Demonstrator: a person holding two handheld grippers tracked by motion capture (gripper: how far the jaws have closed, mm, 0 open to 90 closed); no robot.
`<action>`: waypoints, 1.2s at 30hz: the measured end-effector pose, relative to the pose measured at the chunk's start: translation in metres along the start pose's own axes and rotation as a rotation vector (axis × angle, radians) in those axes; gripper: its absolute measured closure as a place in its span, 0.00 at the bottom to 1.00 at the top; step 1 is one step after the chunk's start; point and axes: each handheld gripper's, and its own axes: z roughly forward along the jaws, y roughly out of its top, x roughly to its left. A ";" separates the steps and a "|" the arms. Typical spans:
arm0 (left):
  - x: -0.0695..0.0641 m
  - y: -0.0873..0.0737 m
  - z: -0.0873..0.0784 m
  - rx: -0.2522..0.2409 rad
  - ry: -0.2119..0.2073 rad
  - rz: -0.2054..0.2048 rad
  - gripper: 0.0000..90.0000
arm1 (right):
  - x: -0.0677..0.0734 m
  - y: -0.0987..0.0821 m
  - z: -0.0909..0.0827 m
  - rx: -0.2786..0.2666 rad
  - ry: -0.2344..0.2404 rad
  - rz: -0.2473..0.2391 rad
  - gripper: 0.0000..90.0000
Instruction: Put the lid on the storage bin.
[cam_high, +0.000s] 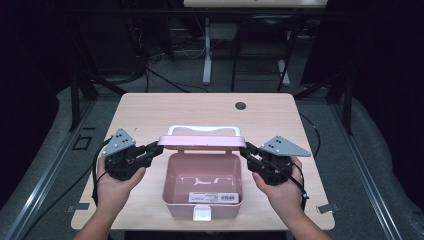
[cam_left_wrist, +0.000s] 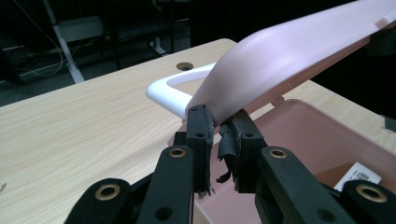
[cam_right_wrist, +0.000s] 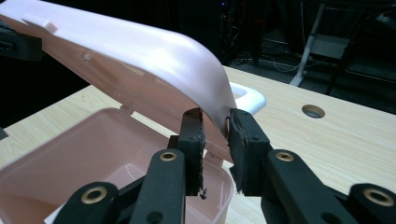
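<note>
Glossy pink curved lid (cam_high: 202, 142) between both tools' frayed black pads (cam_left_wrist: 201, 128).

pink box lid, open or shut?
Open. The lid is raised off the box, showing the inside; each tool, left and right, grips one lid end.

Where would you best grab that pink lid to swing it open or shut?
Probably at its two short side edges, one gripper coming in from each side. The lid stands raised over the open box, and its thin rim fits between the jaws, as the left gripper and right gripper show.
</note>
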 end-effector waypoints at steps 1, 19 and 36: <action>0.000 0.000 0.000 0.000 0.000 0.001 0.89 | 0.000 0.000 -0.001 -0.001 0.004 0.005 0.84; -0.006 -0.002 -0.013 0.002 -0.027 0.007 0.88 | 0.005 -0.001 -0.013 -0.014 0.029 -0.014 0.82; -0.012 -0.011 -0.023 0.002 -0.045 0.022 0.87 | -0.001 -0.025 -0.021 0.011 0.037 0.019 0.79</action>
